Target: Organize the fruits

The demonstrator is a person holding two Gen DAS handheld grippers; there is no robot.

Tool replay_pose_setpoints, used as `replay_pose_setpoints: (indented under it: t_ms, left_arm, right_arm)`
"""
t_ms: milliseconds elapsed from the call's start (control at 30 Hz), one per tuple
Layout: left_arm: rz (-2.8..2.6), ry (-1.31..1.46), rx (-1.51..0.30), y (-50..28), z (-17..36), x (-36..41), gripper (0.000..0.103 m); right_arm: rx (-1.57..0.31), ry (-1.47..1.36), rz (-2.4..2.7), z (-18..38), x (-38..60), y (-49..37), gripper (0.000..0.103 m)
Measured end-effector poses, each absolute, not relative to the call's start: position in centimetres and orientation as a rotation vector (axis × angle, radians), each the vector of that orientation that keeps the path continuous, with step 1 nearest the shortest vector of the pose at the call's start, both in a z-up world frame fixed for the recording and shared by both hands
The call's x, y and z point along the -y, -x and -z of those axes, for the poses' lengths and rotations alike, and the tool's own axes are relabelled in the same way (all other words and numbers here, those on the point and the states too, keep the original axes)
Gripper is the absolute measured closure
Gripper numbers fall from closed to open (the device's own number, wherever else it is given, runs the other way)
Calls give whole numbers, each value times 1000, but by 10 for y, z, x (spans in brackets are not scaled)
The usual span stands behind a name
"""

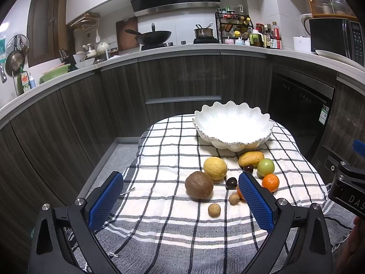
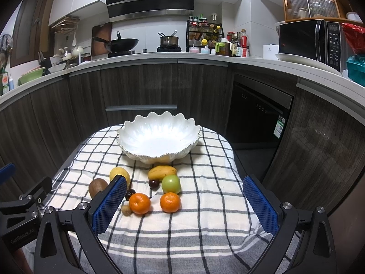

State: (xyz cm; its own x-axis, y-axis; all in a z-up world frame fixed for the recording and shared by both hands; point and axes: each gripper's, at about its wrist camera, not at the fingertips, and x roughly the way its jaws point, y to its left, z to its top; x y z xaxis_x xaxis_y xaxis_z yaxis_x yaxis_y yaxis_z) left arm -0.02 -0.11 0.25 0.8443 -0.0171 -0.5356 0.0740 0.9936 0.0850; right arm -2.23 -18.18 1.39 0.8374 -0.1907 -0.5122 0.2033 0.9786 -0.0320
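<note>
Nothing had been lifted: the white scalloped bowl point(image 2: 157, 137) stood with no fruit inside at the far end of the checked cloth point(image 2: 205, 205), at twelve o'clock from both grippers, and every fruit lay on the cloth on its near side. Both tools were released and held nothing. The left gripper point(image 1: 180, 203) had its jaws spread wide above the cloth, with the kiwi point(image 1: 199, 185) and one small brown fruit point(image 1: 214, 210) between its fingers, at about one o'clock. The right gripper point(image 2: 184, 205) was equally spread, with two mandarins point(image 2: 139, 203) inside its span; the green apple point(image 2: 171, 184) and the mango point(image 2: 162, 171) lay beyond them toward twelve. The lemon point(image 1: 215, 168) sat just behind the kiwi, and two dark cherry-like fruits point(image 1: 231, 183) lay among the rest, though they were too small to name surely.

The step in hand seemed to be the first pick. The next move probably called for lowering one gripper over a single fruit, closing gently, then carrying it up over the rim.
</note>
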Motion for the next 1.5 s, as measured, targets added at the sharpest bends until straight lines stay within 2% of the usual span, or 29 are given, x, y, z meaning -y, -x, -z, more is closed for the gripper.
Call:
replay_pose_setpoints:
  t_ms: [967,1500]
  left_arm:
    - [66,-121,-570,-5,5,6,0]
    - [94,-132,-637,-34,27,9,0]
  right_arm:
    - [-545,-23,213,-10,184,18,0]
    - [-621,-19,188,10,182,-13,0]
